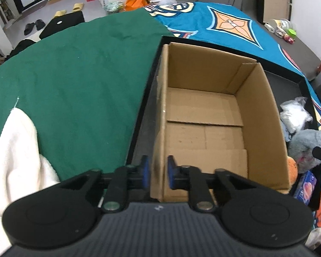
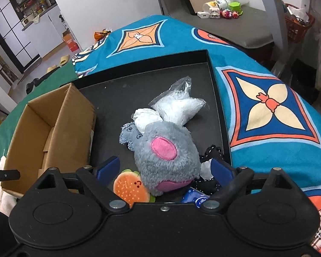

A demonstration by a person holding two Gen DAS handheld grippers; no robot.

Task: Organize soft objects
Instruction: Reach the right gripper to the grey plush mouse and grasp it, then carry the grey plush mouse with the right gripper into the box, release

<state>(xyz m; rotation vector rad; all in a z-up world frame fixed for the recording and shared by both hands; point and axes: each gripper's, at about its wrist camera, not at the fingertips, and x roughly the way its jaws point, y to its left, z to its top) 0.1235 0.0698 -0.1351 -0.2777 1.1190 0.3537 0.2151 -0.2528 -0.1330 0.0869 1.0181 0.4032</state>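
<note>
An empty cardboard box (image 1: 205,115) stands in a black tray (image 2: 152,68); it also shows in the right wrist view (image 2: 51,124). My left gripper (image 1: 157,171) straddles the box's near-left wall with its blue pads close on either side of it. My right gripper (image 2: 164,169) is open around a grey plush toy (image 2: 167,156) with pink patches. Beside the plush lie a burger plush (image 2: 131,187), a clear bag of white stuffing (image 2: 177,105), a grey sock (image 2: 128,137) and a black cloth (image 2: 211,152). The grey plush also shows in the left wrist view (image 1: 308,145).
The tray rests on a blue patterned blanket (image 2: 267,107) next to a green cloth (image 1: 75,75). A white fleece (image 1: 15,160) lies at the near left. A grey bench (image 2: 241,21) with small toys stands behind. Slippers lie on the floor (image 1: 60,12).
</note>
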